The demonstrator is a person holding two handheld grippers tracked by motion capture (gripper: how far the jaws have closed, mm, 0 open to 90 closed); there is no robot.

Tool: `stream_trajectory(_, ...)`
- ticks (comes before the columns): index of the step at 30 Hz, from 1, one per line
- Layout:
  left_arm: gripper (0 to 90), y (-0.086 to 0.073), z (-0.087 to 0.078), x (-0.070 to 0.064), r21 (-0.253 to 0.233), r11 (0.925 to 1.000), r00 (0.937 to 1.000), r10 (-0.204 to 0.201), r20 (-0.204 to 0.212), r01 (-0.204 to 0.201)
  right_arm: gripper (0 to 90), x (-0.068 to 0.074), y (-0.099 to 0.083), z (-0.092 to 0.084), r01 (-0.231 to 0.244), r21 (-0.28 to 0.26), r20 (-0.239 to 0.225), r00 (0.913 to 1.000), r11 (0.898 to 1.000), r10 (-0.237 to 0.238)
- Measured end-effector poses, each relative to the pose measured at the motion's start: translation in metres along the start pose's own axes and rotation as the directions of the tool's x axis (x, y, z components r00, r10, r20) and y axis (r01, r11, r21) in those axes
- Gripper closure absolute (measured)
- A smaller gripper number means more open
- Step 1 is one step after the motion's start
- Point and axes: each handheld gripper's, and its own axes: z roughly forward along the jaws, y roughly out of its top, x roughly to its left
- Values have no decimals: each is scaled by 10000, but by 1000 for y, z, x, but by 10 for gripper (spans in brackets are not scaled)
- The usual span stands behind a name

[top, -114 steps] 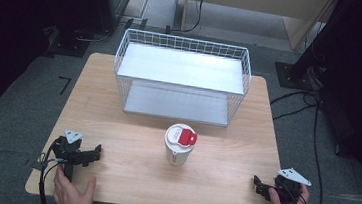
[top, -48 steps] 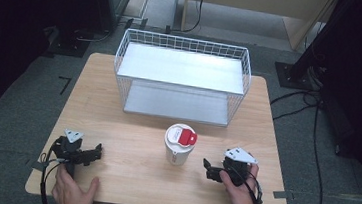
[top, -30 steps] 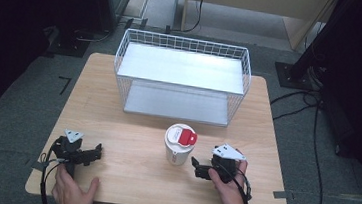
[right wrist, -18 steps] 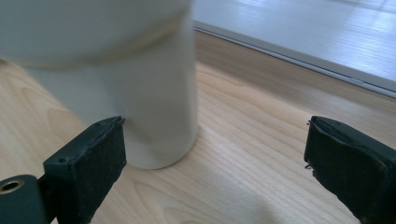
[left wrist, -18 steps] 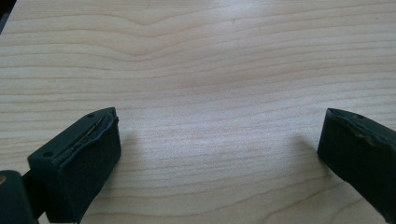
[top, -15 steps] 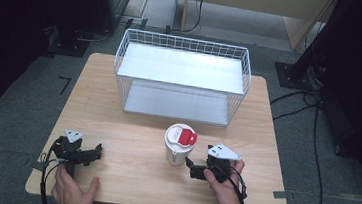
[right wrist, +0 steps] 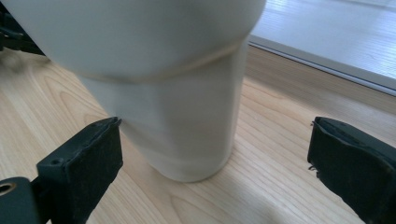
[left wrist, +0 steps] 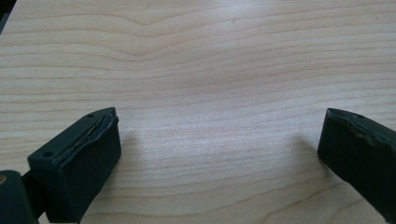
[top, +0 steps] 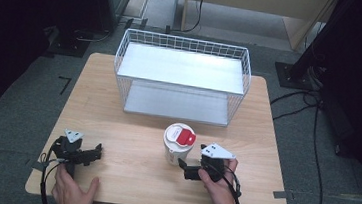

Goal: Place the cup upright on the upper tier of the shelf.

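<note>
High view: white cup (top: 178,144) stands upright near the table (top: 131,127) front, long axis vertical, red-tabbed lid up, before the wire basket (top: 181,77). Right gripper (top: 185,168) just beside it, jaws apart, cup base between them. Left gripper (top: 94,152) well apart, jaws apart on bare wood.

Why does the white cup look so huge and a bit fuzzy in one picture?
In the right gripper view the camera sits very close to the cup, so it looms large and its upper part blurs, with a soft shadow at its base. In the high view the cup is small and sharp, and the room around the table is dark.
</note>
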Motion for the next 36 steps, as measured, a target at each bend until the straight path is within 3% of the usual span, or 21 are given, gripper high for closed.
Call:
stream_trajectory(6,0,0,0,0,-1,10000,10000,-9,-3,9,24,9,4,6,83,-283,-331,9994,9996,-92)
stream_trajectory(13,0,0,0,0,-2,10000,10000,-2,1,2,25,17,9,13,-86,-708,-192,9998,9975,73)
stream_trajectory(23,0,0,0,0,0,10000,10000,-14,5,14,36,28,11,24,-474,-1769,-164,9988,9831,452)
stream_trajectory(32,0,0,0,0,-11,10000,10000,-17,-3,17,25,34,10,30,-501,-2342,235,9981,9709,571)
stream_trajectory(34,0,0,0,0,0,10000,10000,-4,4,4,40,40,10,29,-98,-2687,795,9963,9632,323)
stream_trajectory(36,0,0,0,0,2,10000,10000,-6,-3,6,39,41,10,29,-74,-2735,920,9952,9618,338)
